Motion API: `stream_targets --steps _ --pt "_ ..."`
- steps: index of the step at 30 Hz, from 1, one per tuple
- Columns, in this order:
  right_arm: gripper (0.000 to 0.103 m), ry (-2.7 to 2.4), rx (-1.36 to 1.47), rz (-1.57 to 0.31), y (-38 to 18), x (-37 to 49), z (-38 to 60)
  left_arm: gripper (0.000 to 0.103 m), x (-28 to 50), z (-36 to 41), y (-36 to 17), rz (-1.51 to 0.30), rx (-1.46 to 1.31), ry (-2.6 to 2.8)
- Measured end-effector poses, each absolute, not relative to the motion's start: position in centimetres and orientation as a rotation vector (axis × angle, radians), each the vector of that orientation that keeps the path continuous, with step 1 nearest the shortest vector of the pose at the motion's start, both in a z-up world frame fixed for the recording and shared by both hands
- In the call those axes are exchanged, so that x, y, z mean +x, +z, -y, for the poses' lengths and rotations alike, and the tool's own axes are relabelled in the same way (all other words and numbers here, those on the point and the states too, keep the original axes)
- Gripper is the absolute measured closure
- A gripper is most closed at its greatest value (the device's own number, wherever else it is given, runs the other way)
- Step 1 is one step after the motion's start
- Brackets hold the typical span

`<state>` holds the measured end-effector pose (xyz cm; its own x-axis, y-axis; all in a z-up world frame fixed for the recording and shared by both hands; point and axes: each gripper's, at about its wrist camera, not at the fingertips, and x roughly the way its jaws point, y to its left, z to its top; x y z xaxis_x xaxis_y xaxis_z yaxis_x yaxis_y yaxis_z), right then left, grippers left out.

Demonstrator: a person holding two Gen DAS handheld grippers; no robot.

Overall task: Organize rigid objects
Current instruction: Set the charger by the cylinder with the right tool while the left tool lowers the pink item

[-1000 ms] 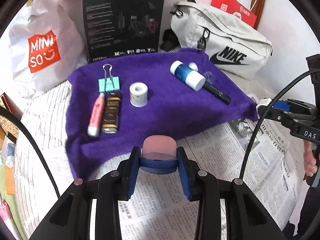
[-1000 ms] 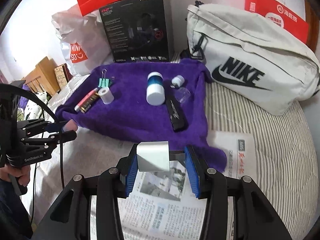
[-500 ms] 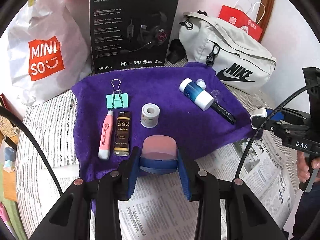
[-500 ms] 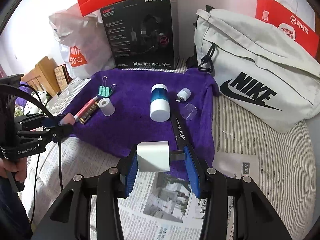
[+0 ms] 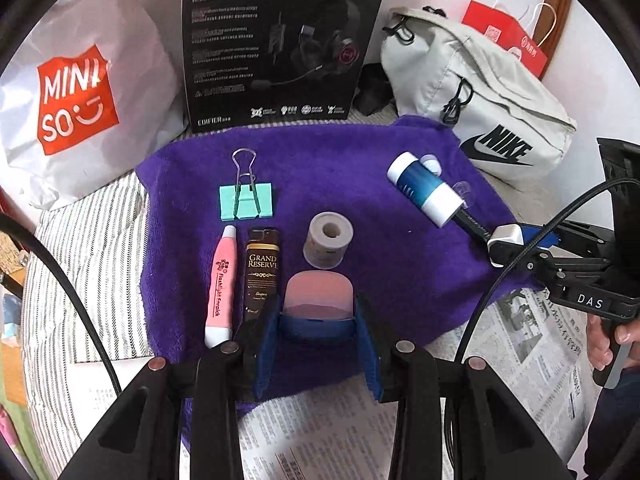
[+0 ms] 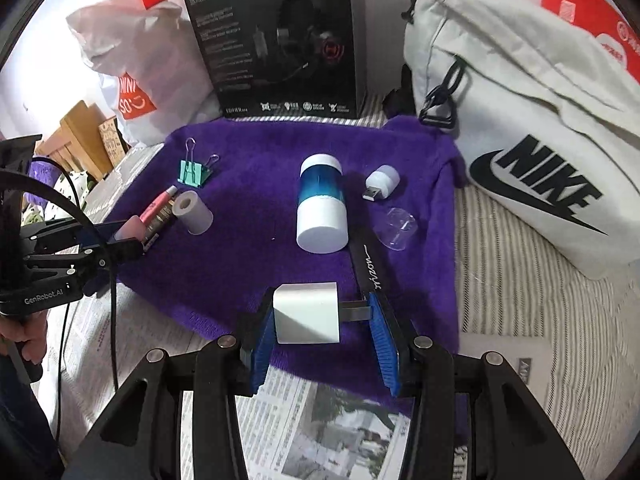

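While the left gripper (image 5: 316, 320) clamped a pink eraser (image 5: 318, 290) low over the purple towel (image 5: 360, 152), just this side of the tape roll (image 5: 328, 240) and right of the brown lighter (image 5: 261, 270), right gripper (image 6: 322, 322) pinched a white charger plug (image 6: 306, 312) by body and prongs above the towel's near edge, beside the black pen (image 6: 370, 270). Best move, I judged: set eraser flat in line with the pink flashlight (image 5: 220, 284), lighter and roll, release only once seated; plug down prongs sideways, clear of the blue-white bottle (image 6: 320, 204)
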<state>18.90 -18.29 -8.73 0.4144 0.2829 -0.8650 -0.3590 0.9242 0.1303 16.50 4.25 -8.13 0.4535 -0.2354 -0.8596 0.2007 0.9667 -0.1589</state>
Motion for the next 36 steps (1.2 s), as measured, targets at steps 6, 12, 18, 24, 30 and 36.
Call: stream_targets --steps 6,12,18,24,30,36 --pt "0.059 0.413 -0.096 -1.089 -9.7 19.6 17.4 0.068 17.3 -3.9 -9.2 -1.090 -0.034 -0.280" --pt "0.059 0.403 -0.125 -1.106 -10.7 20.4 16.9 0.068 18.0 -3.5 -9.8 -1.105 -0.018 -0.283" --pt "0.059 0.410 -0.146 -1.099 -10.7 20.8 16.5 0.068 18.7 -3.2 -9.9 -1.108 -0.006 -0.287" --pt "0.059 0.419 -0.160 -1.096 -10.7 21.7 15.8 0.068 18.9 -3.3 -9.9 -1.110 0.000 -0.288" --pt "0.059 0.438 -0.210 -1.102 -11.1 22.1 14.4 0.068 19.0 -3.1 -10.2 -1.121 0.020 -0.292" --pt "0.059 0.447 -0.197 -1.127 -11.8 22.7 14.3 0.068 19.1 -3.2 -10.4 -1.125 0.019 -0.296"
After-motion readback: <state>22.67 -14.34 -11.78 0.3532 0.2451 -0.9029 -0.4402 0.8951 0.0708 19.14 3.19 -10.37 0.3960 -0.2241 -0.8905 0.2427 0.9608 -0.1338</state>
